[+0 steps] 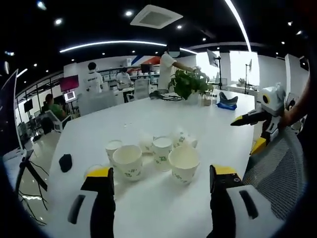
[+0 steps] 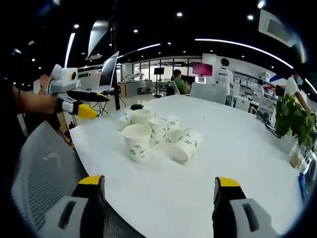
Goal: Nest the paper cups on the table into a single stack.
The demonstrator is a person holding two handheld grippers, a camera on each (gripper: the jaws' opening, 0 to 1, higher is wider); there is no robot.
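Paper cups (image 1: 153, 153): clustered loose on white table (image 1: 163, 119), one tipped sideways | left gripper (image 1: 161, 186): jaws wide, empty | right gripper (image 2: 158, 191): jaws wide, empty | advice: grip nearest upright cup (image 2: 137, 141) by rim wall, lift straight, avoid neighbours.

Paper cups (image 1: 153, 156) clustered on table (image 1: 198, 124) near its edge; potted plant (image 1: 189, 83) at the far edge.

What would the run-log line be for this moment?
stage: pre-grasp | left gripper: open, empty | right gripper: open, empty | paper cups: loose cluster on white table, one tipped, none stacked
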